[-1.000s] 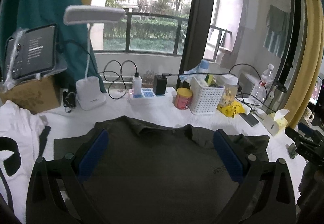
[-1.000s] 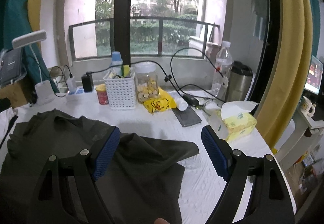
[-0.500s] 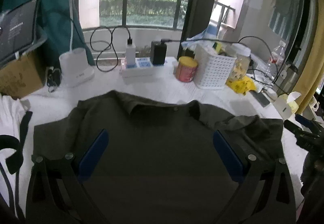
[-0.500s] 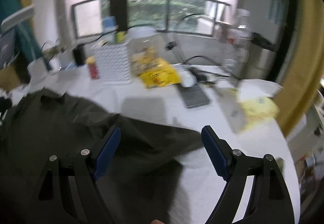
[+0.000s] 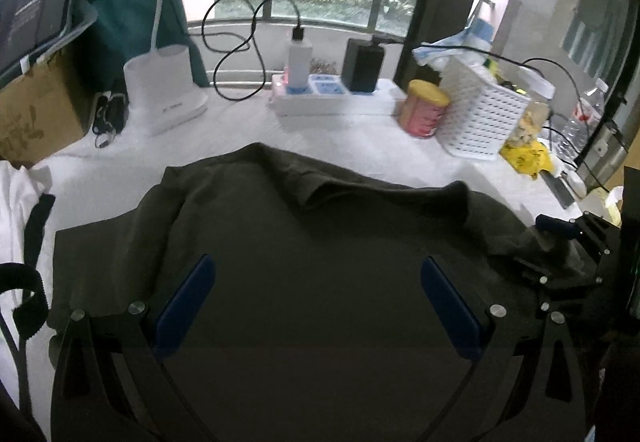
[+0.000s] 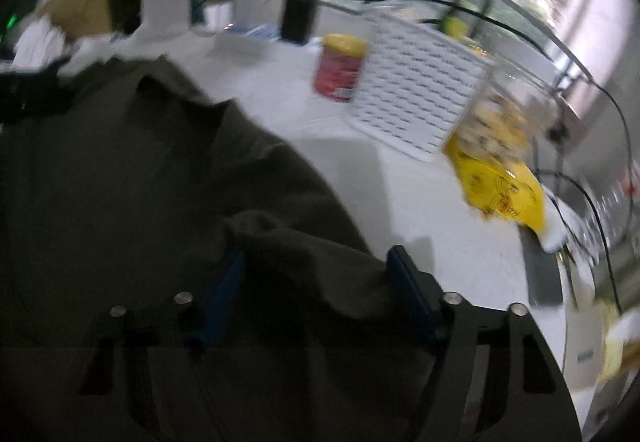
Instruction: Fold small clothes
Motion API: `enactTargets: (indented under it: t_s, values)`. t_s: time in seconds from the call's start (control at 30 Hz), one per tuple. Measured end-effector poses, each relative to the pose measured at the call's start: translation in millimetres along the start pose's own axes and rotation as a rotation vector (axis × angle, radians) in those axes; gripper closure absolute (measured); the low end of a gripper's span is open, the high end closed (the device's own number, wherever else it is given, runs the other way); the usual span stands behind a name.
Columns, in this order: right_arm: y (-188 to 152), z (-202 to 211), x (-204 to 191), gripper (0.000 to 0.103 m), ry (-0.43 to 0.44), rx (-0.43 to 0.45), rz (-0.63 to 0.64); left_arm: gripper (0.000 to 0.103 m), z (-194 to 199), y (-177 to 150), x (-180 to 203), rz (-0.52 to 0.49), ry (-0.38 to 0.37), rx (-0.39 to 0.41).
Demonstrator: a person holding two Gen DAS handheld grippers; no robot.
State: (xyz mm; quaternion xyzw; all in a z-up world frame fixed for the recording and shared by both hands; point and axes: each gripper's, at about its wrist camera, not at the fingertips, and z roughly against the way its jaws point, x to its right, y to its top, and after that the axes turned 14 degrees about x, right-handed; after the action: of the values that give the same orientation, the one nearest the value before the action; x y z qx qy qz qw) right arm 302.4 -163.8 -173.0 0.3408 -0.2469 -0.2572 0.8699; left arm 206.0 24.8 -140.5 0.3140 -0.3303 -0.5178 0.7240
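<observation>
A dark olive shirt lies spread on the white table, collar toward the window. My left gripper hangs open over the shirt's middle, and nothing sits between its blue pads. My right gripper is low over the shirt's right sleeve. Its jaws are closing, with a raised fold of sleeve cloth between the blue pads. That view is blurred, so I cannot see the pads pressing on the cloth. The left wrist view shows the right gripper's fingers at the sleeve's far right end.
Behind the shirt stand a lamp base, a power strip, a pink can and a white basket. A white garment and a cardboard box are at the left. A yellow bag and cables lie to the right.
Both grippers have come down closer to the shirt. The right one has swung left and rolled onto the sleeve, and its jaws have narrowed around a fold.
</observation>
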Motion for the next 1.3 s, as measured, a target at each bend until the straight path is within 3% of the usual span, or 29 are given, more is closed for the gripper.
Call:
enactTargets:
  t_s: [0.03,0.1,0.17,0.27,0.4,0.5,0.67,0.77,0.9,1.03,1.1,1.2,1.3]
  values:
    - [1,-2,-1,0.035,0.007,0.013,0.02,0.002,-4,1,-2,0.001,0.004,-0.007]
    - [6,-9,0,0.052,0.01,0.017,0.043,0.002,-13,2,-5,-0.004,-0.001,-0.021]
    - [11,-16,12,0.08,-0.018,0.024,0.021,0.002,-25,4,-7,-0.026,0.011,-0.045]
    - [14,-23,41,0.088,-0.07,0.04,-0.062,0.002,-39,9,-9,-0.048,0.02,-0.06]
    - [14,-30,81,0.088,-0.129,0.052,-0.213,0.002,-58,12,-15,-0.06,0.011,-0.093]
    - [16,-31,95,0.086,-0.112,0.068,-0.274,0.002,-77,13,-13,-0.083,-0.019,-0.137]
    - [19,-23,109,0.054,-0.164,0.104,-0.315,0.002,-104,19,1,-0.197,-0.012,-0.15]
    - [15,-17,112,0.049,-0.187,0.108,-0.336,0.002,-115,29,1,-0.2,-0.024,-0.126]
    - [17,4,107,0.049,-0.215,0.123,-0.346,0.002,-118,44,-7,-0.179,0.061,-0.057]
    - [20,26,96,0.049,-0.197,0.15,-0.353,0.002,-102,59,-21,-0.112,0.04,-0.007]
    - [24,31,89,0.049,-0.126,0.144,-0.359,0.002,-90,61,-27,-0.102,0.013,-0.004]
    - [30,18,65,0.049,-0.03,0.106,-0.311,0.002,-78,59,-36,-0.1,-0.003,-0.01]
    - [32,2,51,0.049,-0.011,0.062,-0.29,0.002,-69,53,-43,-0.092,-0.01,-0.027]
